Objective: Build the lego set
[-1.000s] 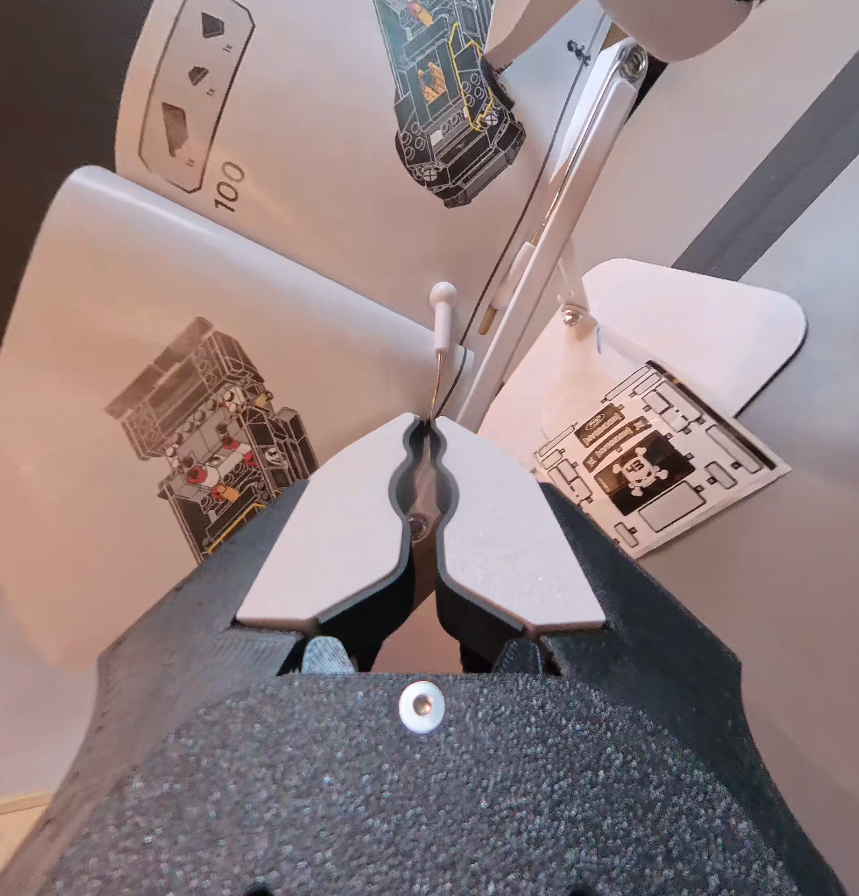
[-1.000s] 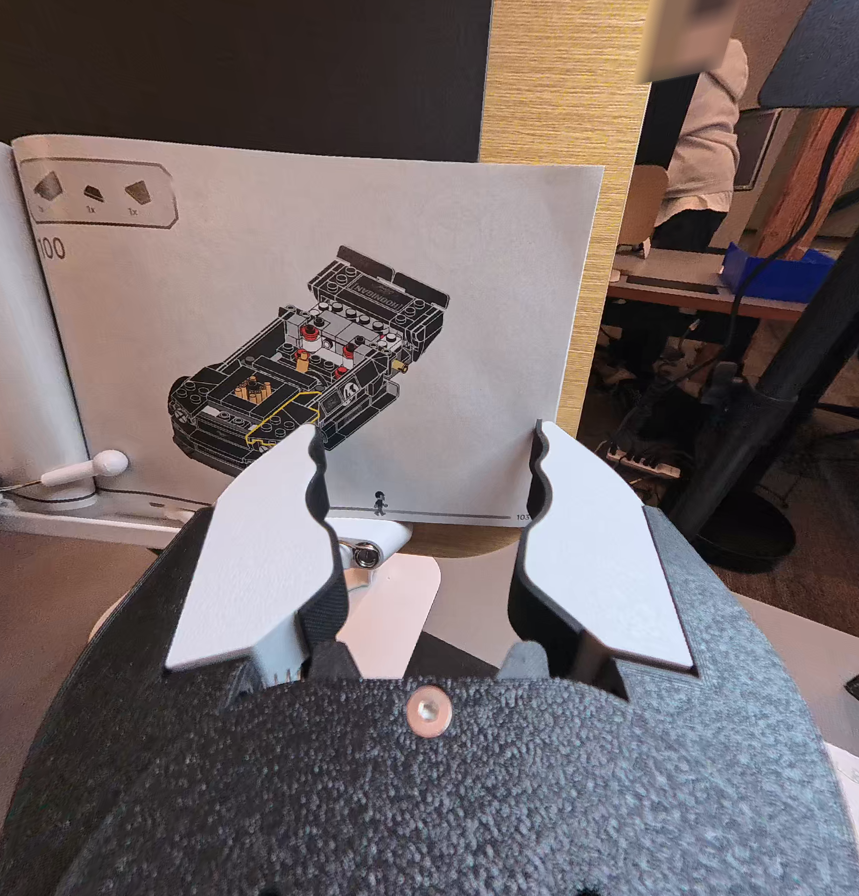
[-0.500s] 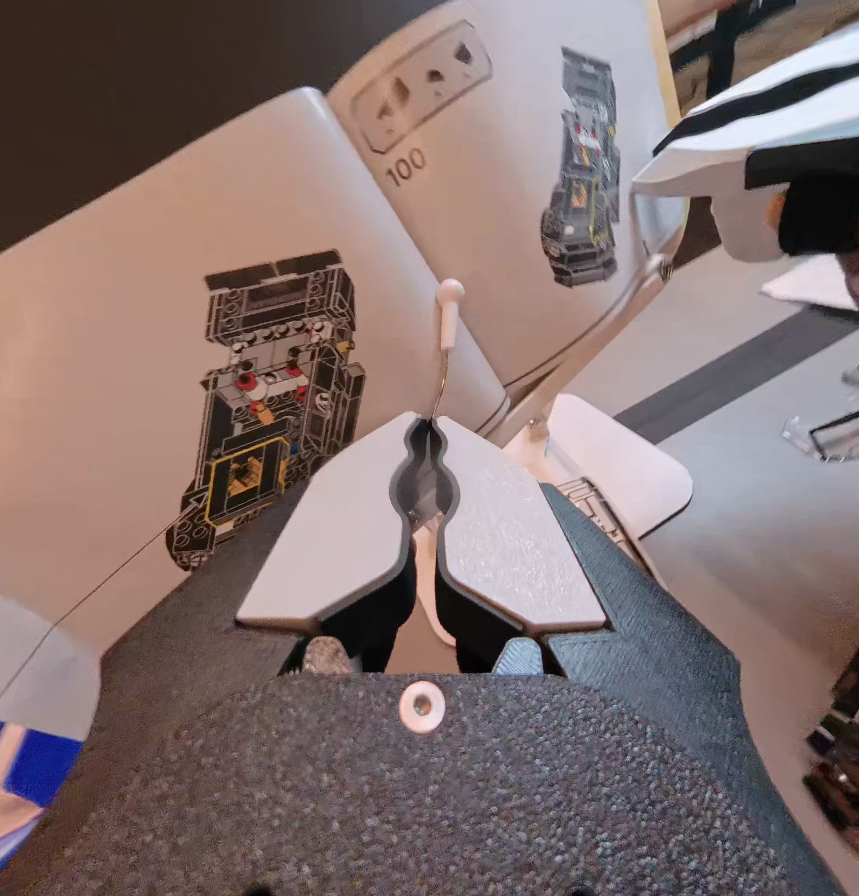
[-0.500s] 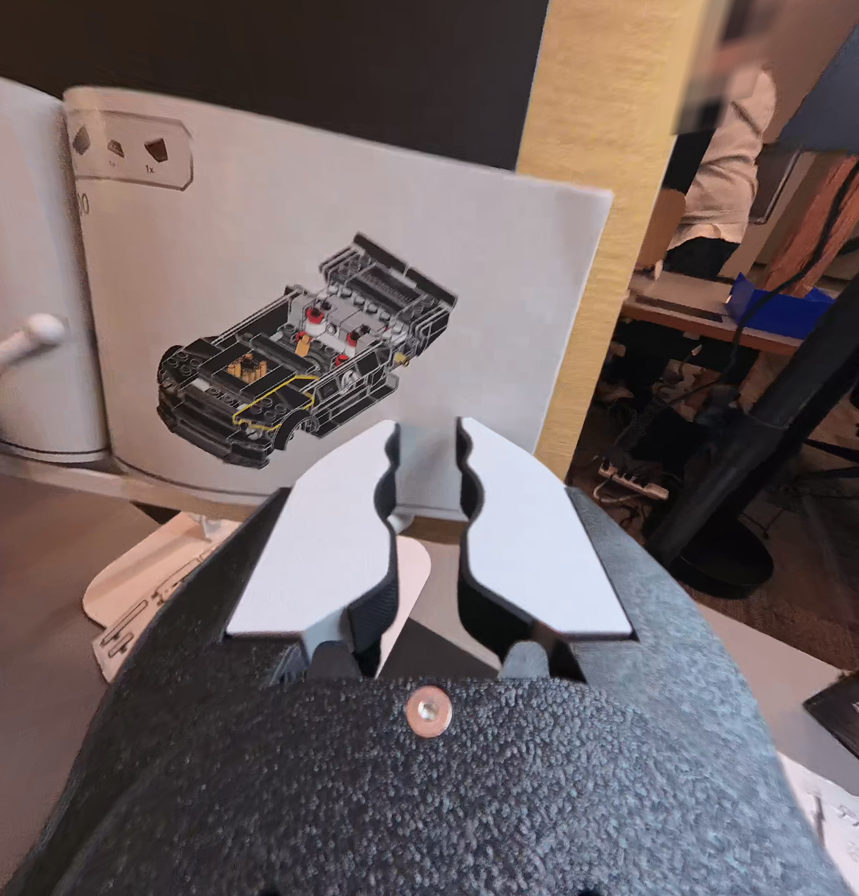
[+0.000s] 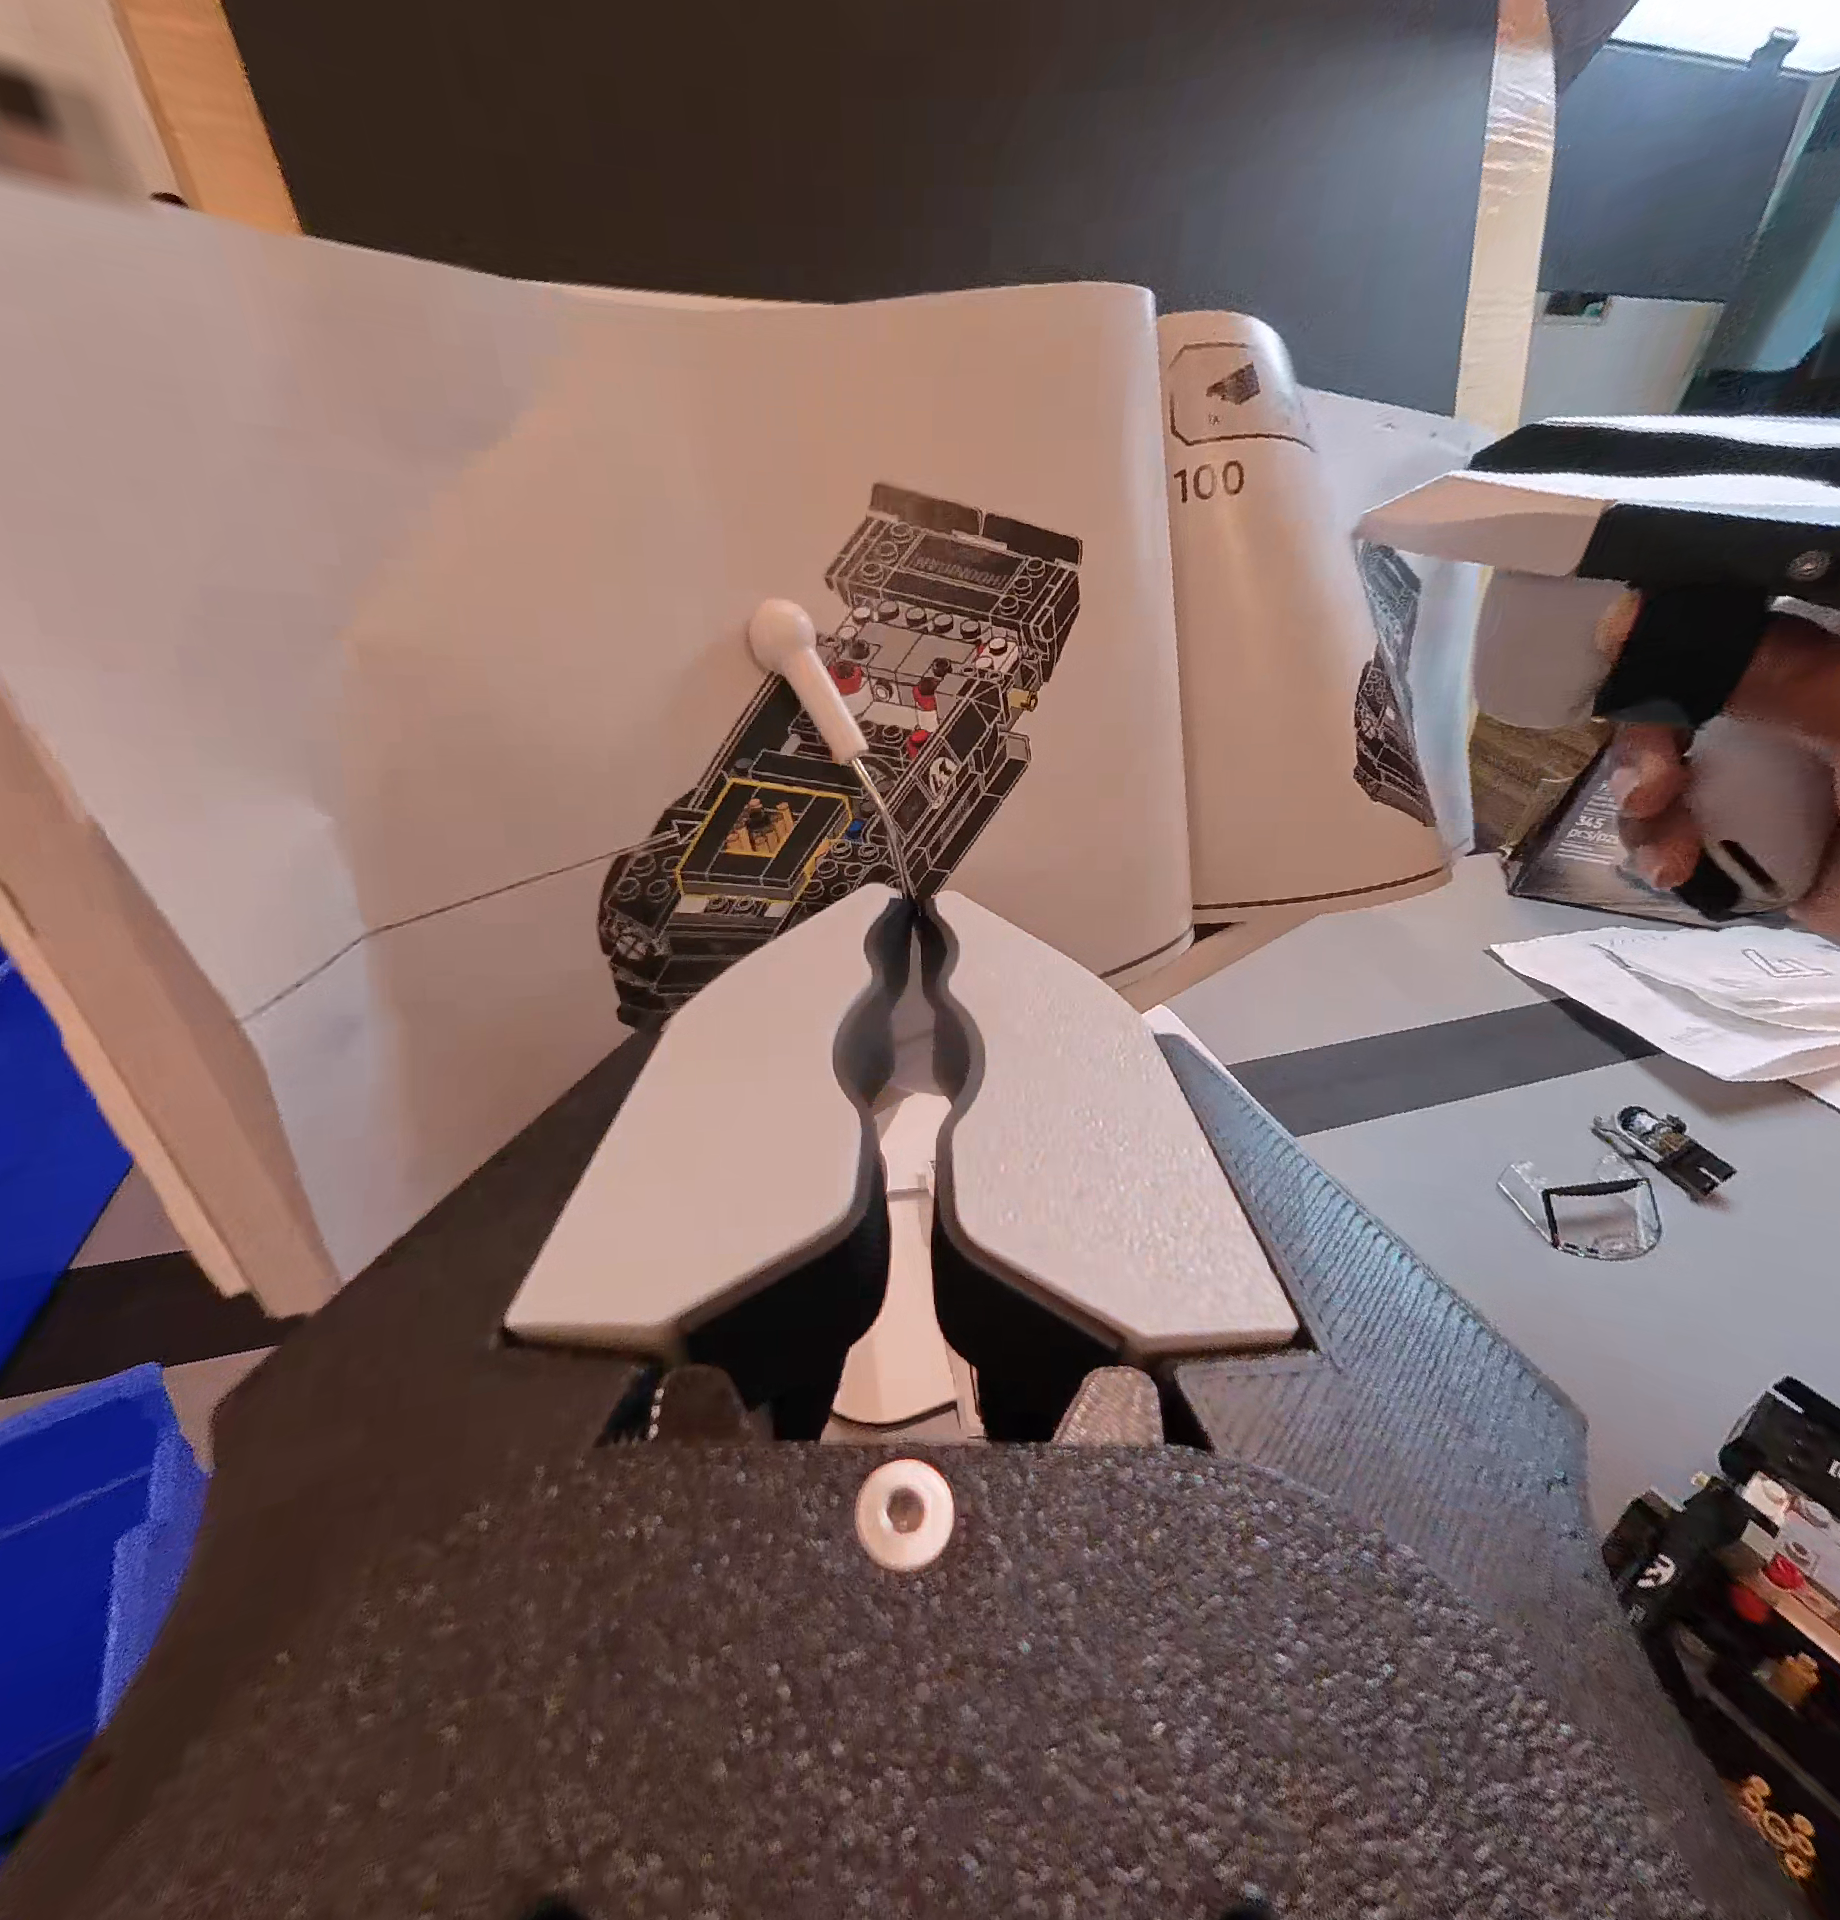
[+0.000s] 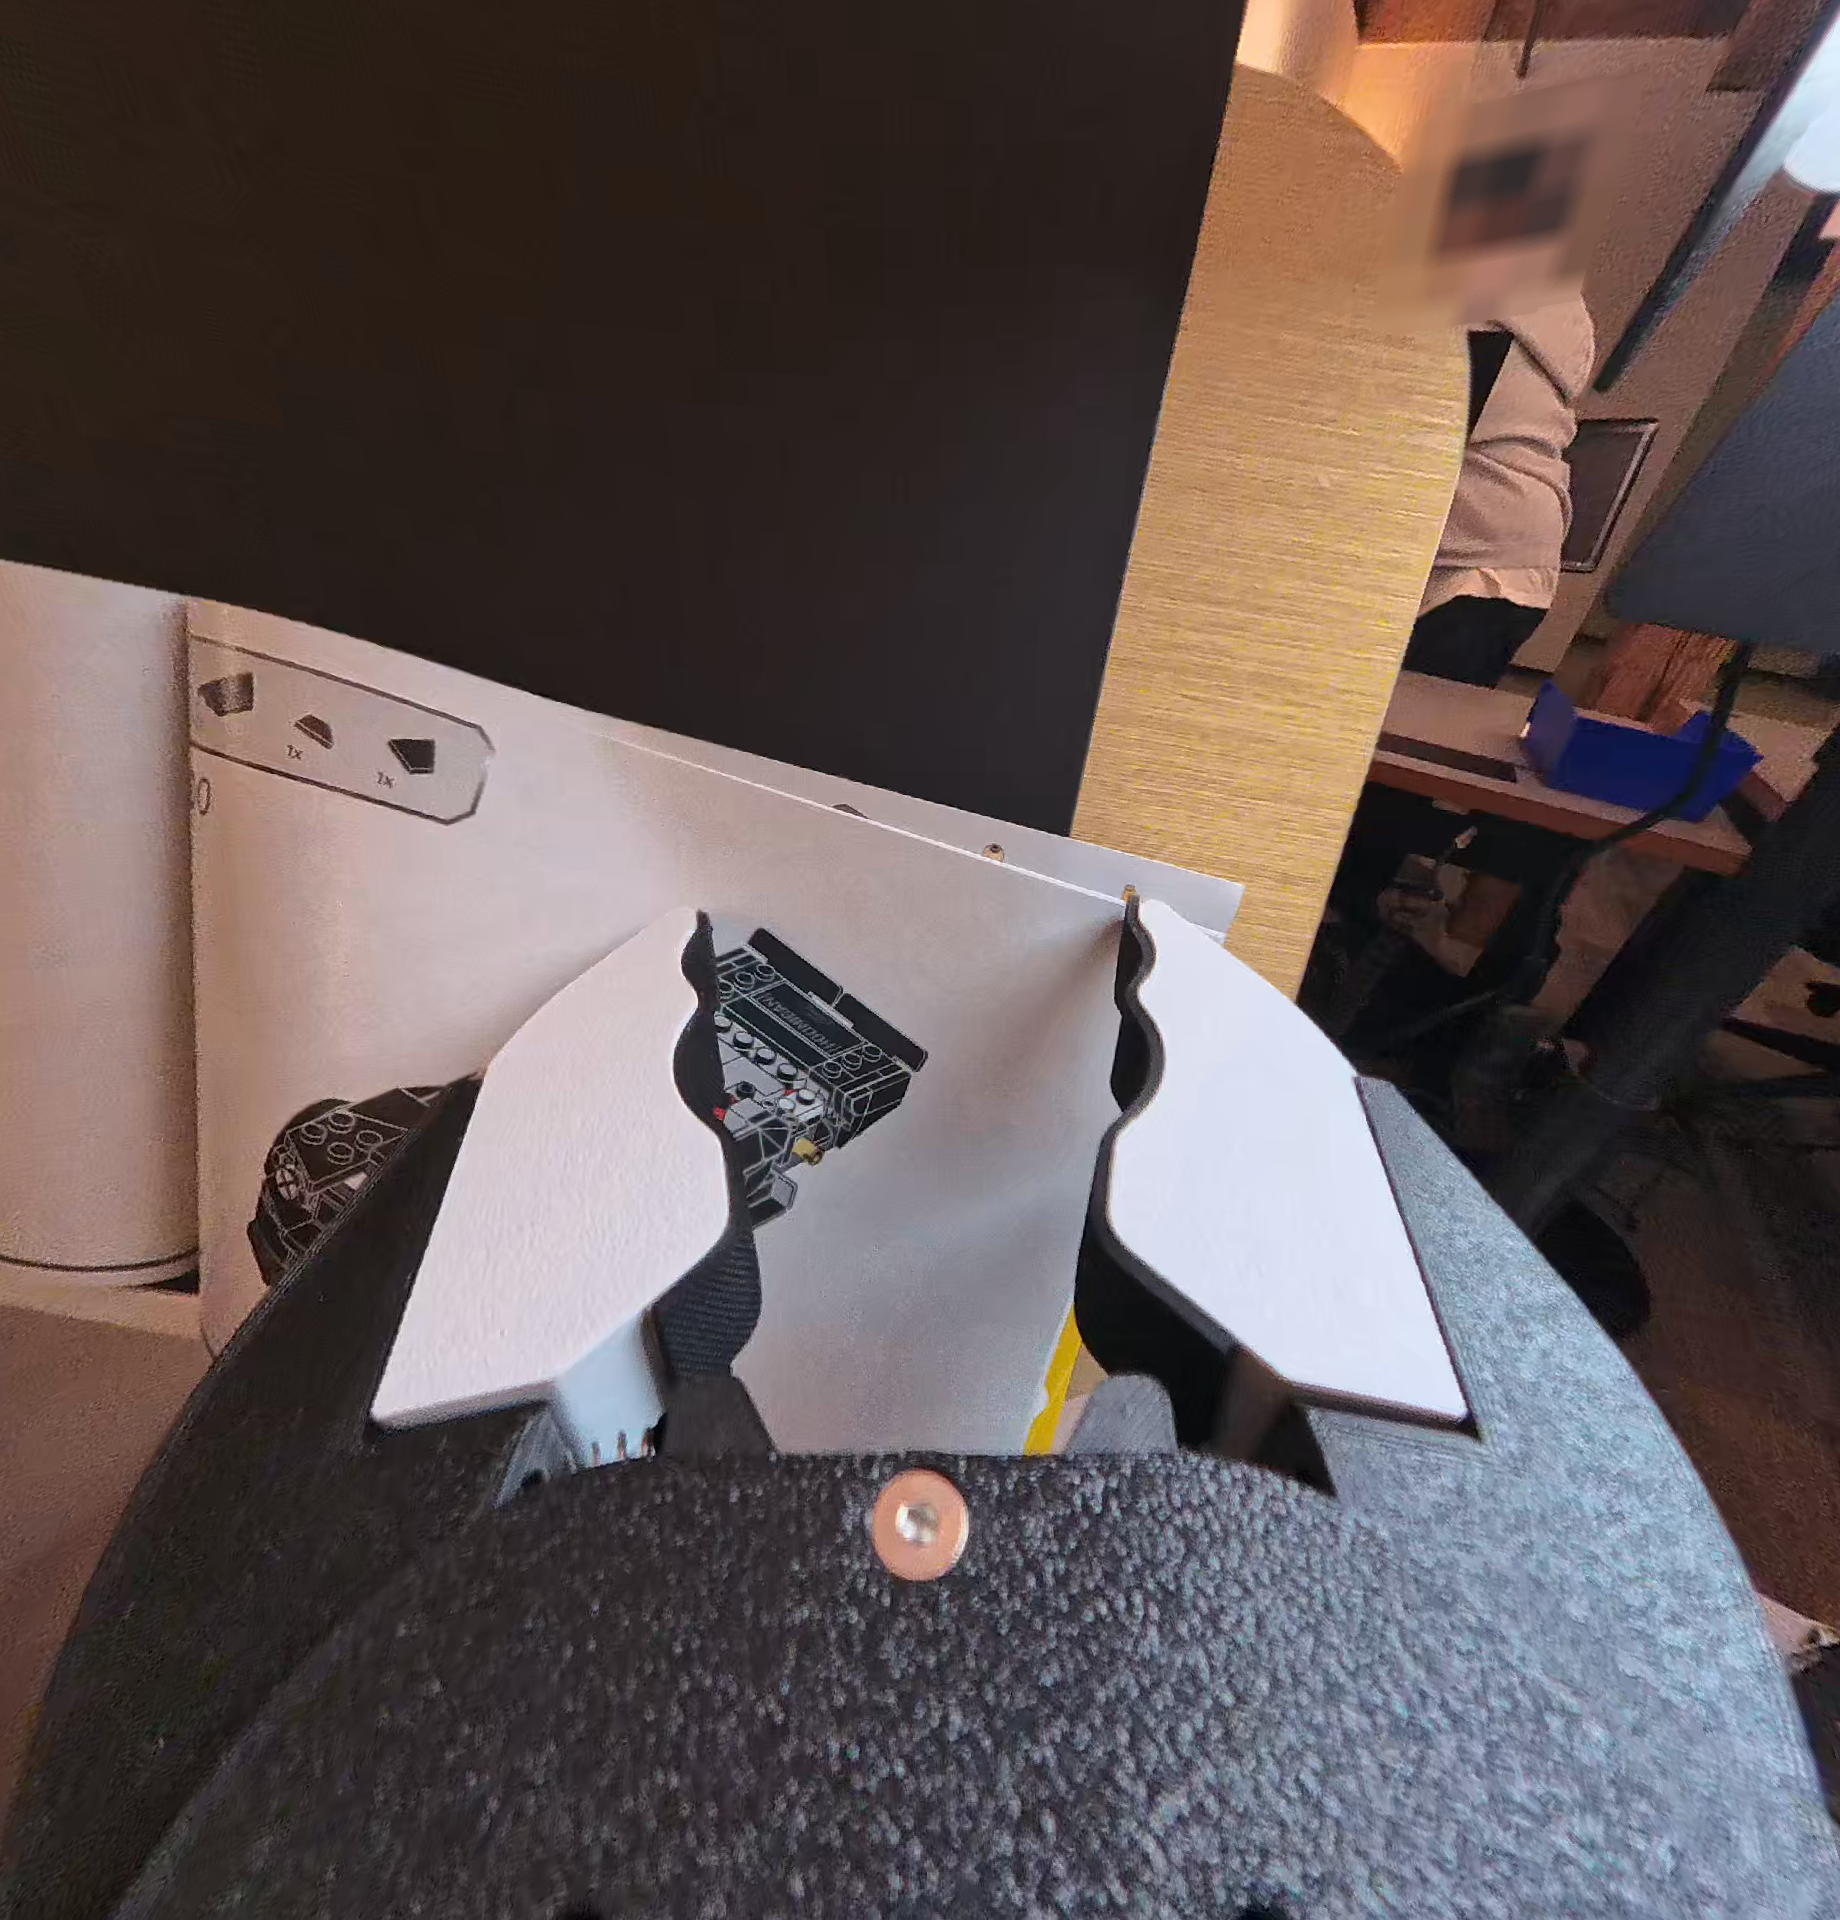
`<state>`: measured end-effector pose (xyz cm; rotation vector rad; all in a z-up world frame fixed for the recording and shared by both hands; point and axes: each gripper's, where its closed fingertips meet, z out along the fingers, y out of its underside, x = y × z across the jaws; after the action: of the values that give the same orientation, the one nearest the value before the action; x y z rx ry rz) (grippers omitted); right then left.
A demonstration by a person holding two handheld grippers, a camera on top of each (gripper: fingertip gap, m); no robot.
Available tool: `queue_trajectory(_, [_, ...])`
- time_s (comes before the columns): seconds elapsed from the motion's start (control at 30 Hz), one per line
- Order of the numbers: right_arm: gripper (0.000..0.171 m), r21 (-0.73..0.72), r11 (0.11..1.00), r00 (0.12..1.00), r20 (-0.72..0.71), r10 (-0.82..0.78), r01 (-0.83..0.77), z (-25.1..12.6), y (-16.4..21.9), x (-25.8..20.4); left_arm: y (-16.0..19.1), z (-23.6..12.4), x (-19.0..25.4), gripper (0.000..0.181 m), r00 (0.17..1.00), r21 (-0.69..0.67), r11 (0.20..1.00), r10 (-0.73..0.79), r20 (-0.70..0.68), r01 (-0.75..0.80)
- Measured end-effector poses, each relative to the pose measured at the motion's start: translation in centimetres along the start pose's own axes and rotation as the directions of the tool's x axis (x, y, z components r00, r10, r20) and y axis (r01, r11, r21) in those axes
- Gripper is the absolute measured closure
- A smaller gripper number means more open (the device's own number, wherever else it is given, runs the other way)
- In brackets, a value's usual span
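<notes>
1. Blue bins [image 5: 33, 1195] are seen at the far left of the left wrist view, resting on the grey desk [image 5: 1415, 1299].
2. The instruction booklet [image 5: 480, 623] is propped upright on a stand, presumably so that its pages can be read during building; the left page is bowed forward.
3. The page-holder clip [image 5: 802, 675], a white-tipped wire arm, is gripped at its wire by the left tongs [image 5: 911, 914], whose jaws are closed on it. The arm is judged to be held away from the paper so that a page can be freed. Half a second earlier the same grip is shown, but the view has since swung level.
4. The right tongs [image 6: 916, 935] are held wide apart, straddling the outer edge of the right-hand page [image 6: 947, 1195], apparently ready to pinch and turn it. Half a second earlier these jaws were narrow and lower; they have since opened and risen.
5. A clear windscreen piece [image 5: 1581, 1210] and a small dark piece [image 5: 1664, 1138] lie loose on the desk, near paper bags [image 5: 1705, 997].
6. The partly built black lego car [image 5: 1789, 1621] sits at the lower right edge, untouched, well apart from both tongs.
</notes>
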<state>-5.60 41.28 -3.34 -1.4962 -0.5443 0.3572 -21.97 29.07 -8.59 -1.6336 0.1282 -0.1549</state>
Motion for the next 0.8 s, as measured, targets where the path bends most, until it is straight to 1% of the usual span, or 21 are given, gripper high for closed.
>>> queue_trajectory(0.17, [0.098, 0.036, 0.998, 0.999, -0.016, 0.051, -0.050, -0.7, 0.1, 0.6, 0.1, -0.1, 0.0, 0.179, 1.000, 0.005, 1.000, 0.014, -0.003, -0.014])
queue_trajectory(0.27, [0.094, 0.054, 0.994, 0.994, -0.030, 0.101, -0.100, -1.6, 0.7, 1.3, 0.1, -0.1, 0.0, 0.179, 1.000, 0.006, 1.000, 0.018, -0.002, -0.018])
queue_trajectory(0.4, [0.089, 0.045, 0.998, 0.999, -0.009, 0.046, -0.046, -1.5, 1.6, 0.8, 0.1, -0.1, 0.0, 0.179, 1.000, 0.011, 1.000, 0.017, 0.005, -0.017])
queue_trajectory(0.47, [0.090, 0.029, 0.999, 1.000, -0.004, 0.015, -0.015, -0.9, 1.9, 0.5, 0.1, -0.1, 0.0, 0.179, 1.000, 0.014, 1.000, 0.017, 0.003, -0.017])
queue_trajectory(0.6, [0.093, 0.016, 1.000, 1.000, -0.010, 0.023, -0.023, -0.3, 2.1, 0.4, 0.0, 0.0, 0.0, 0.179, 1.000, 0.013, 1.000, 0.010, -0.007, -0.010])
queue_trajectory(0.67, [0.099, 0.020, 0.999, 0.999, 0.007, 0.047, -0.047, -0.3, 2.2, 0.3, 0.0, 0.0, 0.0, 0.179, 1.000, 0.016, 1.000, 0.011, -0.011, -0.010])
queue_trajectory(0.77, [0.130, 0.012, 0.997, 0.997, 0.012, 0.080, -0.080, -0.5, 2.3, 0.8, 0.1, -0.1, 0.2, 0.179, 1.000, 0.022, 1.000, 0.011, -0.014, -0.011])
queue_trajectory(0.8, [0.134, 0.005, 0.996, 0.996, 0.020, 0.086, -0.086, -0.5, 2.3, 0.9, 0.1, -0.2, 0.2, 0.179, 1.000, 0.024, 1.000, 0.010, -0.017, -0.010])
